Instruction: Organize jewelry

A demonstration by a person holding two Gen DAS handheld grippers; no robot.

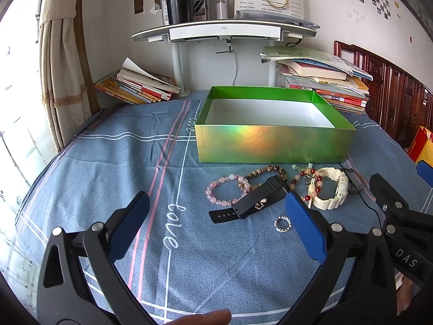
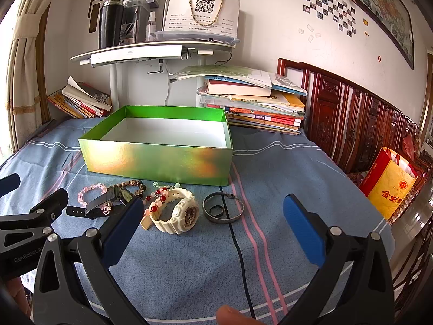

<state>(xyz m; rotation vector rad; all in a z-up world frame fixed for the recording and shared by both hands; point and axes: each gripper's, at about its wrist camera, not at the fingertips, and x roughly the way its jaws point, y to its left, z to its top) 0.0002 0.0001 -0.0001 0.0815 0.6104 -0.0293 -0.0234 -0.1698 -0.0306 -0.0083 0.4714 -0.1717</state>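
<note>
An empty shiny green box (image 1: 273, 142) (image 2: 157, 159) stands on the blue cloth. In front of it lie a pink bead bracelet (image 1: 216, 189) (image 2: 90, 189), a brown bead bracelet (image 1: 259, 172), a black watch (image 1: 257, 200) (image 2: 108, 203), a red bead bracelet (image 1: 311, 184) (image 2: 157, 203), a white watch (image 1: 335, 189) (image 2: 178, 214), a small silver ring (image 1: 282, 224) and a dark bangle (image 2: 223, 211). My left gripper (image 1: 219, 227) is open, low over the cloth before the black watch. My right gripper (image 2: 213, 224) is open, just short of the white watch and bangle.
Stacks of books (image 1: 135, 86) (image 2: 257, 105) lie behind the box on both sides of a white shelf stand (image 1: 224, 31). A carved wooden headboard (image 2: 365, 130) runs along the right. A red and yellow bag (image 2: 389, 187) stands by the bed's right edge.
</note>
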